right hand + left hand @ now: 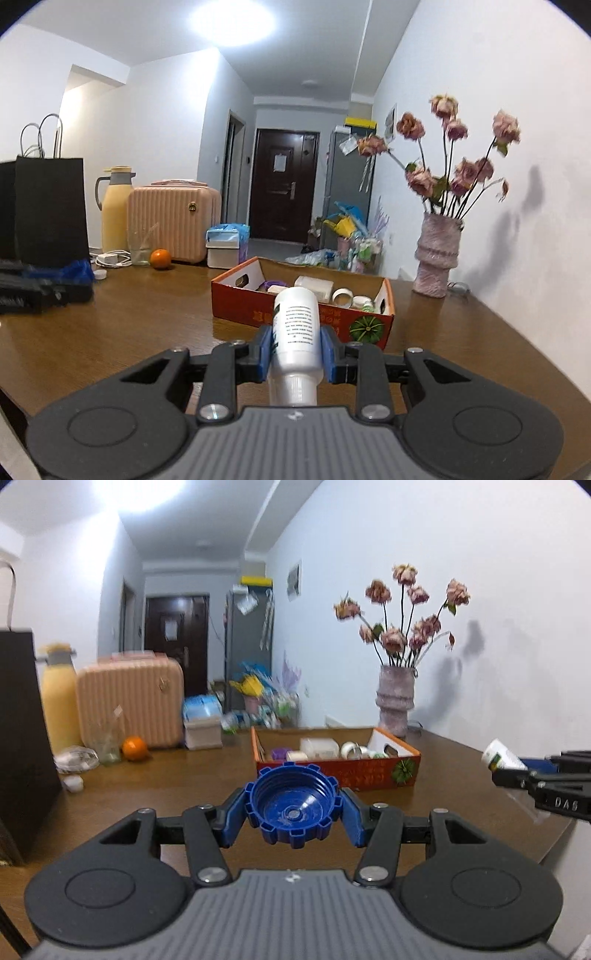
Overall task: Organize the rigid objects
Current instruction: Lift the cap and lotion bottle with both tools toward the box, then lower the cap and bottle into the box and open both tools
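Observation:
My left gripper [293, 808] is shut on a blue ridged cap [293, 805], its hollow side facing the camera, held above the brown table short of the orange cardboard box [343, 771]. My right gripper [296, 341] is shut on a white bottle [297, 328] that points forward, short of the same box [295, 314]. The box holds several small items, among them white jars, tape rolls and a purple piece. The right gripper with the bottle shows at the right edge of the left wrist view [535, 775]. The left gripper shows at the left edge of the right wrist view [40, 284].
A pink vase of dried roses [437, 254] stands by the wall at the right. At the far left of the table are a black paper bag [48, 206], a yellow flask [116, 208], a pink case [173, 221], a glass [140, 247] and an orange [160, 258].

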`<action>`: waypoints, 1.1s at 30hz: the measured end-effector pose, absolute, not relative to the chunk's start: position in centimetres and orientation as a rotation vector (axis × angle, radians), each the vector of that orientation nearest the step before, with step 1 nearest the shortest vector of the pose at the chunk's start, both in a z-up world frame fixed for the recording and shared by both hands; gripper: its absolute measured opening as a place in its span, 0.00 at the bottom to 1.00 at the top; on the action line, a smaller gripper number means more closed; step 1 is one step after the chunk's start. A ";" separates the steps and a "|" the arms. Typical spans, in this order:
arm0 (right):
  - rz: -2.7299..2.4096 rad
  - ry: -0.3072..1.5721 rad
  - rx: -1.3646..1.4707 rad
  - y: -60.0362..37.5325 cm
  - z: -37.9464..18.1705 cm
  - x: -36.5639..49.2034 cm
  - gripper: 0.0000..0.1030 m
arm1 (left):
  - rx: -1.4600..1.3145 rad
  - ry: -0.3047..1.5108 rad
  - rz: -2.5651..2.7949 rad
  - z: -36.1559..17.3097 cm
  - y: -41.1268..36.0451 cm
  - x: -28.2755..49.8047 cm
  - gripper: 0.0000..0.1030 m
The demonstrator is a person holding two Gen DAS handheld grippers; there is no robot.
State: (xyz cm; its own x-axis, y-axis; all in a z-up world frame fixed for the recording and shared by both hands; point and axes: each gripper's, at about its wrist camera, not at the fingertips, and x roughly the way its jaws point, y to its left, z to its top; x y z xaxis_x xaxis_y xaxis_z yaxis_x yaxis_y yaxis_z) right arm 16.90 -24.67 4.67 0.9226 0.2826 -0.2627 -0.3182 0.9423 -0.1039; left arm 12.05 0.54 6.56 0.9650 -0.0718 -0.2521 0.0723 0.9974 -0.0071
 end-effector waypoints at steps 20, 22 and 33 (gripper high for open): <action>0.316 0.280 -0.032 -24.6 4.0 20.1 0.26 | 0.012 0.288 -0.126 6.1 -1.4 16.9 0.53; 0.325 0.286 -0.019 -24.6 4.0 20.7 0.26 | 0.015 0.306 -0.126 6.0 -1.7 18.9 0.53; 0.372 0.292 -0.027 -23.8 8.1 31.4 0.26 | 0.001 0.335 -0.175 9.0 -3.2 32.2 0.53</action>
State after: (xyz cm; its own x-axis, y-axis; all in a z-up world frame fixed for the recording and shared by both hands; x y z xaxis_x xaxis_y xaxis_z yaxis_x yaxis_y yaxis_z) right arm 31.35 -23.76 8.15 0.8904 0.3543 -0.2859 -0.3621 0.9318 0.0268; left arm 32.24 -3.18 8.97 0.9295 -0.1703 -0.3271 0.1705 0.9850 -0.0283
